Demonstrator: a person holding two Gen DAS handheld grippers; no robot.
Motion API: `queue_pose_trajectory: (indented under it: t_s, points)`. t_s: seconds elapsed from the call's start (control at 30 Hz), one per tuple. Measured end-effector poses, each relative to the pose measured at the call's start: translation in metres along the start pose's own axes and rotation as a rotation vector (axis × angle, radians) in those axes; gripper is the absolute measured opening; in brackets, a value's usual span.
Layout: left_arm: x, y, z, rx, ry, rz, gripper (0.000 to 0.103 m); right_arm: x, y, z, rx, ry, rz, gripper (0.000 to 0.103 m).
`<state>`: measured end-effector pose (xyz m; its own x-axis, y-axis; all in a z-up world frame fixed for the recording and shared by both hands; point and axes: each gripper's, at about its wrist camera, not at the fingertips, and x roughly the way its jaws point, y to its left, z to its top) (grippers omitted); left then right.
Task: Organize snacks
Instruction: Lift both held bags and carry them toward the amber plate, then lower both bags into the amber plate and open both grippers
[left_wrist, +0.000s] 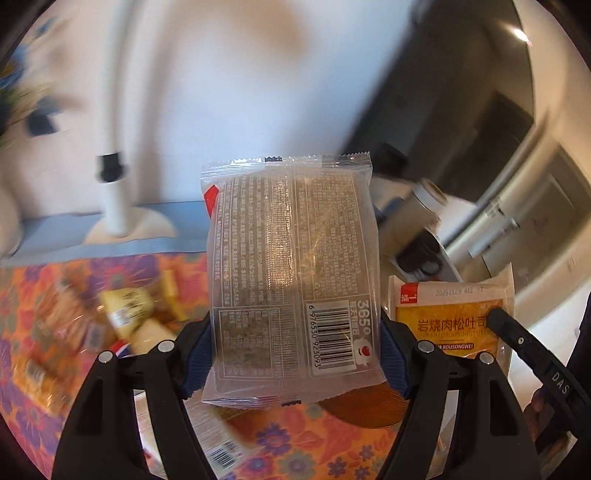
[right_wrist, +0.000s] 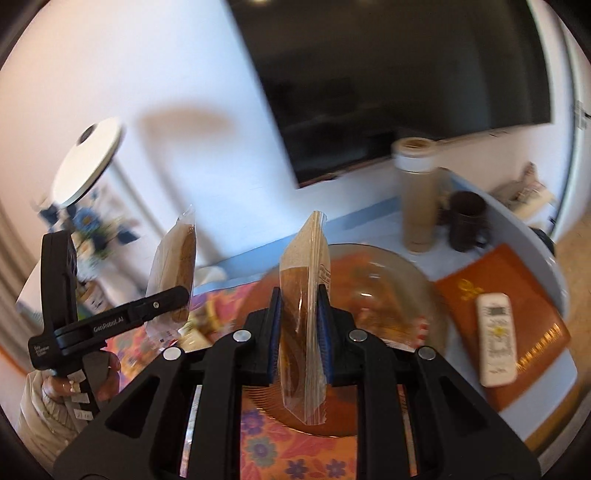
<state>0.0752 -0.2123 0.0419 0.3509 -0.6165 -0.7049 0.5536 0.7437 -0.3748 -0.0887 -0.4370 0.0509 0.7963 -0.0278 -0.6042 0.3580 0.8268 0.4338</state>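
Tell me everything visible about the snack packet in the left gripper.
The snack packet is a clear plastic pouch with crimped, zigzag ends. Its back faces the camera: small white print, a barcode and "365". Something flat and brown shows inside. It is upright, off the table, clamped by its side edges between the left gripper's blue pads.

The amber glass plate (right_wrist: 399, 273) lies open from above, just under both held packets; behind it a beige tumbler (right_wrist: 417, 199) and dark mug (right_wrist: 467, 221) block the far side. Loose snack packets (left_wrist: 125, 310) crowd the floral cloth (left_wrist: 288, 443) to its left; a remote (right_wrist: 496, 343) on an orange book (right_wrist: 517, 295) fills the right.

Both tongs are raised side by side, left tongs (left_wrist: 295, 354) and right tongs (right_wrist: 299, 332) each clamped.
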Motion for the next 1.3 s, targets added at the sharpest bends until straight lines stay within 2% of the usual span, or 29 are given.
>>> queue_pose_trajectory:
  t_s: [0.17, 0.33, 0.63, 0.7, 0.93, 1.3]
  points:
    - [0.034, -0.026, 0.005, 0.057, 0.081, -0.048, 0.073, -0.012, -0.026, 0.0, 0.075, -0.038, -0.077, 0.019]
    - [0.046, -0.05, 0.003, 0.111, 0.101, -0.074, 0.073, -0.021, -0.047, -0.002, 0.13, -0.06, -0.128, 0.019]
    - [0.069, -0.059, 0.0, 0.097, 0.157, -0.066, 0.073, -0.032, -0.059, -0.008, 0.149, -0.073, -0.166, 0.019]
    - [0.071, -0.062, 0.003, 0.096, 0.148, -0.078, 0.066, -0.033, -0.063, -0.01, 0.155, -0.071, -0.175, 0.019]
    - [0.076, -0.069, 0.011, 0.094, 0.124, -0.063, 0.065, -0.029, -0.071, -0.01, 0.162, -0.057, -0.172, 0.019]
    - [0.07, -0.056, 0.012, 0.074, 0.133, -0.045, 0.065, -0.018, -0.054, -0.002, 0.135, -0.062, -0.125, 0.019]
